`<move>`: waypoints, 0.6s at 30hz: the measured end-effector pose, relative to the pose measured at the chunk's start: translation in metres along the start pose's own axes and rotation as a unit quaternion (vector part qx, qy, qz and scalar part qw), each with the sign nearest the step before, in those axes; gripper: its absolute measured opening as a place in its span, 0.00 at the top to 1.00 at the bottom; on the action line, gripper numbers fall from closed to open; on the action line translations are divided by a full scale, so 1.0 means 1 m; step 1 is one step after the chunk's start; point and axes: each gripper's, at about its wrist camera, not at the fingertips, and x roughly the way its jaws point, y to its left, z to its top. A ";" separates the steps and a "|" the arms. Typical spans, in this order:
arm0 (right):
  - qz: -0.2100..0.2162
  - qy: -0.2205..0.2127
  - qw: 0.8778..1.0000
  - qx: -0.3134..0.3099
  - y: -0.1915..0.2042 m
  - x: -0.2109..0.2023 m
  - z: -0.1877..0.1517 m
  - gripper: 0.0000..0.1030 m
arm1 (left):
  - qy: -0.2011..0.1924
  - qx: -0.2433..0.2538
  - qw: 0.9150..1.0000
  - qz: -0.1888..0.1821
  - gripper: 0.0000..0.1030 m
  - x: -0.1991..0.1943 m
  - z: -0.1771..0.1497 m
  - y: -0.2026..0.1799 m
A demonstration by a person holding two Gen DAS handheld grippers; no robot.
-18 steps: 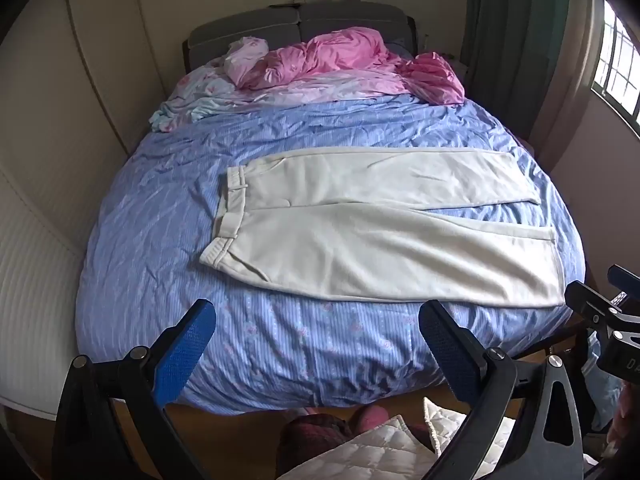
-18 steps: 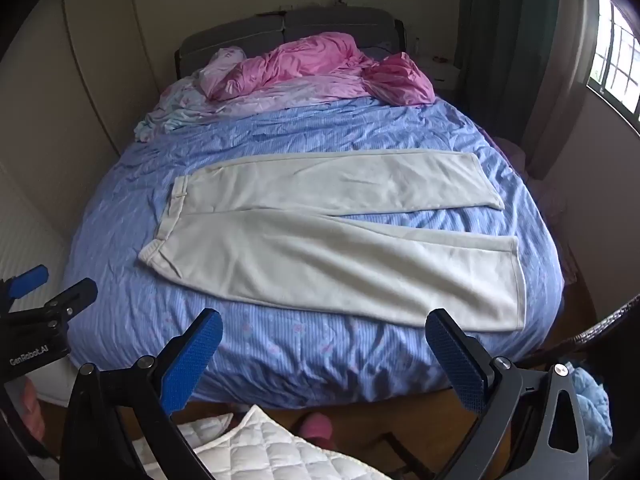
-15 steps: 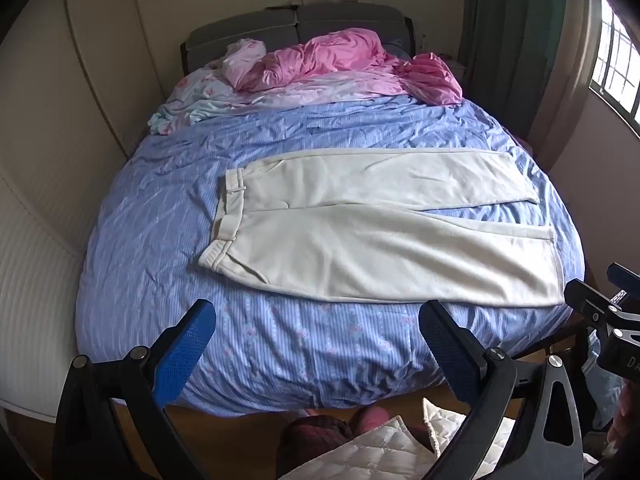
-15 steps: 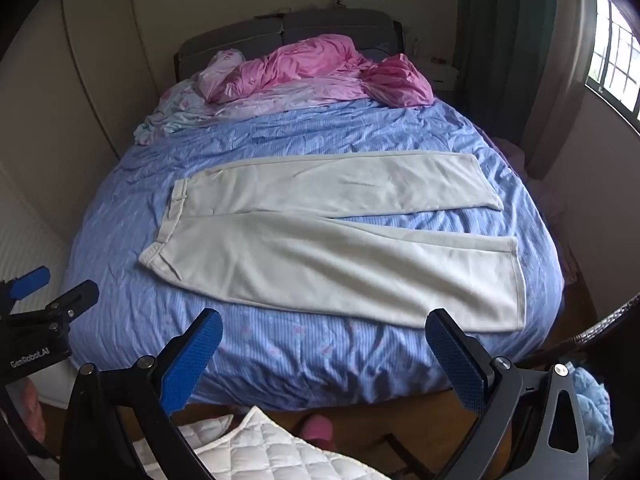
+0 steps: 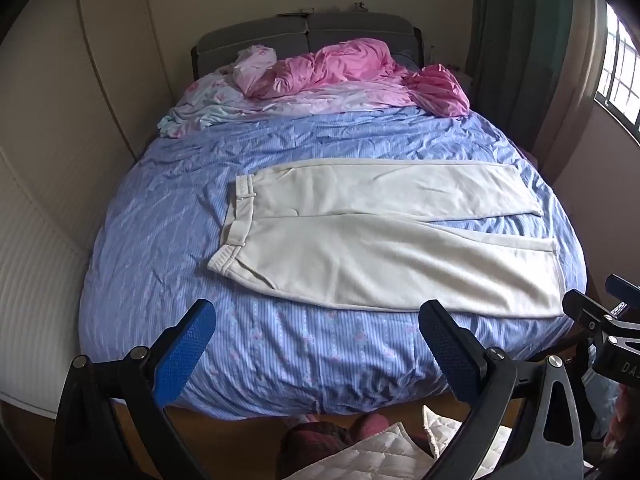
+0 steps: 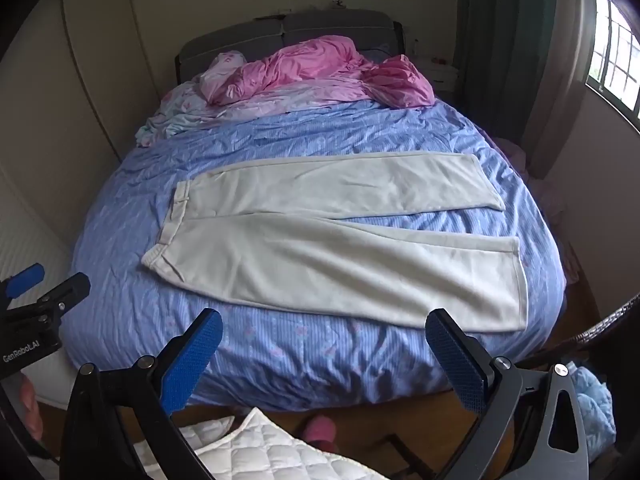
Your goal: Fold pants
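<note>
A pair of cream pants (image 5: pixel 384 240) (image 6: pixel 332 236) is laid flat on the blue bedcover (image 5: pixel 168 240) (image 6: pixel 120 280) of the bed, on the half nearer the foot edge. The long axis is set crosswise to the bed, parallel to the foot edge: the waistband (image 5: pixel 234 224) (image 6: pixel 170 224) is pointed toward the left side edge, and the two leg hems are pointed toward the right side edge. The legs are spread in a narrow V, so that a wedge of blue cover is exposed between them near the hems. The nearer leg is placed close to the foot edge, and its hem is brought close to the right-hand foot corner.

A heap of pink bedding (image 5: pixel 352 72) (image 6: pixel 312 72) is piled along the head edge, in front of a grey headboard (image 5: pixel 308 34) (image 6: pixel 288 28), well apart from the pants. A white quilted cloth (image 5: pixel 384 456) (image 6: pixel 256 448) is seen on the floor below the foot edge. A dark green curtain (image 5: pixel 516 40) (image 6: pixel 500 40) is hung beyond the right side edge.

The left gripper (image 5: pixel 316 340) (image 6: pixel 24 288) is held off the foot edge with its blue-padded fingers spread wide and nothing between them. The right gripper (image 6: pixel 324 348) (image 5: pixel 592 300) is held likewise, fingers wide apart, clear of the cloth. Nothing is set between either gripper and the pants.
</note>
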 end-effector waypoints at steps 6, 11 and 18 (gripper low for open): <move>-0.001 0.000 1.000 0.001 0.000 0.000 0.000 0.00 | -0.001 0.000 1.000 -0.002 0.00 -0.001 0.001 0.000; -0.002 0.000 1.000 0.001 0.000 0.000 -0.001 0.00 | -0.001 0.000 1.000 -0.001 0.00 -0.001 0.000 -0.001; -0.002 0.003 1.000 0.001 0.002 -0.001 0.000 0.00 | -0.002 0.000 1.000 -0.003 0.00 -0.001 -0.001 0.003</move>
